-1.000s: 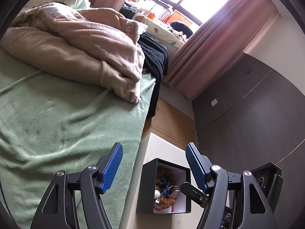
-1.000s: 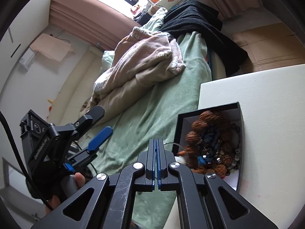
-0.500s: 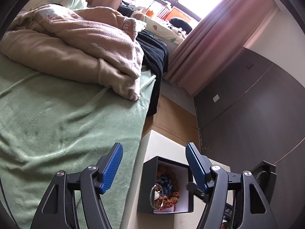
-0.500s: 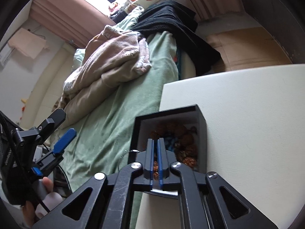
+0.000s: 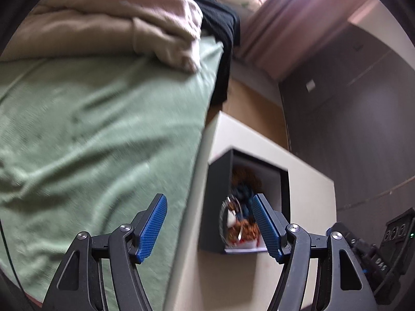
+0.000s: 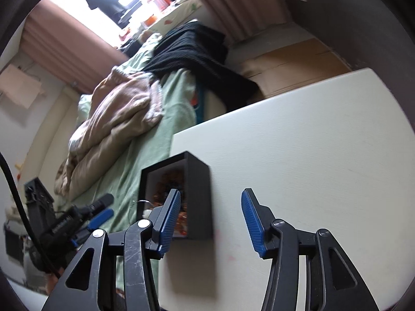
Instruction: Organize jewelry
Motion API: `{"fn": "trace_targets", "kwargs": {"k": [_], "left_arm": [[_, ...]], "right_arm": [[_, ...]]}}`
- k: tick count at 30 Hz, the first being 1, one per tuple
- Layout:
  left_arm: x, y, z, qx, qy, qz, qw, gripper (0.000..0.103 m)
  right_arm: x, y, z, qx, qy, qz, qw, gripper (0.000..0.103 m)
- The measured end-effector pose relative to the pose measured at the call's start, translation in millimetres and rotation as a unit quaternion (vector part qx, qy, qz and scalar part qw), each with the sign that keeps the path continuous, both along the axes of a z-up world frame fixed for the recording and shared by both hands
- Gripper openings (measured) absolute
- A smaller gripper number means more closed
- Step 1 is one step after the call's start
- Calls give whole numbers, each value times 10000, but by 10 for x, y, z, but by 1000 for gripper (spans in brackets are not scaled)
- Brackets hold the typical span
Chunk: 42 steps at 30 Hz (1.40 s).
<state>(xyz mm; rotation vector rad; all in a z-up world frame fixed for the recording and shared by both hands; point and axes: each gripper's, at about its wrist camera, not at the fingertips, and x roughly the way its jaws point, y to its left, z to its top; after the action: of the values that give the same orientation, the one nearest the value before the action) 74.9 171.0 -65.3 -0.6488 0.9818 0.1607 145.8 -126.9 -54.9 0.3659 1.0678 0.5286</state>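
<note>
A bedroom: a bed under a green sheet (image 5: 98, 134) with a heaped beige blanket (image 5: 116, 23) and a black garment (image 5: 223, 39) draped over its edge, pink-brown curtains (image 5: 280, 33) by a bright window, dark cabinet doors (image 5: 350, 134) to the right. A white bench (image 6: 298, 160) stands just beside the bed.

The black jewelry box (image 5: 218, 202) sits open at the bench edge nearest the bed. The left wrist view looks down into it: a white inner lining, brown knobbly beads (image 5: 245, 176) toward the far wall, a dark blue cluster (image 5: 243, 191) in the middle, orange-brown beads near the front wall, and a thin silver hoop (image 5: 225, 215) leaning up against the left inner wall. All of this is blurred, so finer detail cannot be told. The right wrist view shows the outside instead: the box's plain black right wall (image 6: 199, 194) and only a narrow slice of the brown and orange contents, with a thin wire curving out over the left rim.

The left gripper (image 5: 210, 223) is spread wide and holds nothing; its right finger overlaps the box's front right corner in the picture, its left finger hangs over the green sheet. The right gripper (image 6: 210, 215) is also wide apart and empty, its left finger in front of the box opening and its right finger over bare bench. Only the right wrist view shows the left gripper from outside, low at the left over the bed.
</note>
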Motion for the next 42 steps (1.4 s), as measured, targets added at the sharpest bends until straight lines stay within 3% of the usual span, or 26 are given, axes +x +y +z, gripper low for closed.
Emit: {"fn": "trace_targets", "kwargs": {"k": [4, 9, 11, 24, 29, 35, 37, 39, 42], "left_arm": [[30, -142, -31, -190, 19, -157, 9997, 69], [44, -415, 122, -754, -513, -716, 9933, 69], [78, -519, 162, -812, -624, -869, 9909, 69], [77, -1163, 276, 366, -674, -1324, 9882, 69], [-78, -1366, 370, 1113, -754, -1456, 9802, 69], [-318, -1456, 500, 1584, -1026, -1362, 9725, 70], [-403, -1463, 543, 1730, -1108, -1273, 9703, 77], [-476, -1476, 589, 1815, -1214, -1195, 9685, 84], [-549, -1526, 641, 2039, -1329, -1209, 9624, 91]], "right_arm": [[-71, -182, 46, 2, 35, -150, 9999, 50], [-224, -413, 40, -68, 43, -314, 9995, 50], [-288, -524, -4, -91, 128, -400, 9991, 50], [-418, -833, 167, -31, -15, -624, 9980, 50], [-466, -991, 190, -207, -54, -666, 9975, 50], [-582, -1115, 299, -379, -317, -560, 9972, 50], [-630, -1130, 335, -448, -411, -501, 9969, 52], [-681, -1131, 368, -519, -532, -445, 9962, 65], [-755, -1137, 426, -608, -739, -380, 9947, 69]]}}
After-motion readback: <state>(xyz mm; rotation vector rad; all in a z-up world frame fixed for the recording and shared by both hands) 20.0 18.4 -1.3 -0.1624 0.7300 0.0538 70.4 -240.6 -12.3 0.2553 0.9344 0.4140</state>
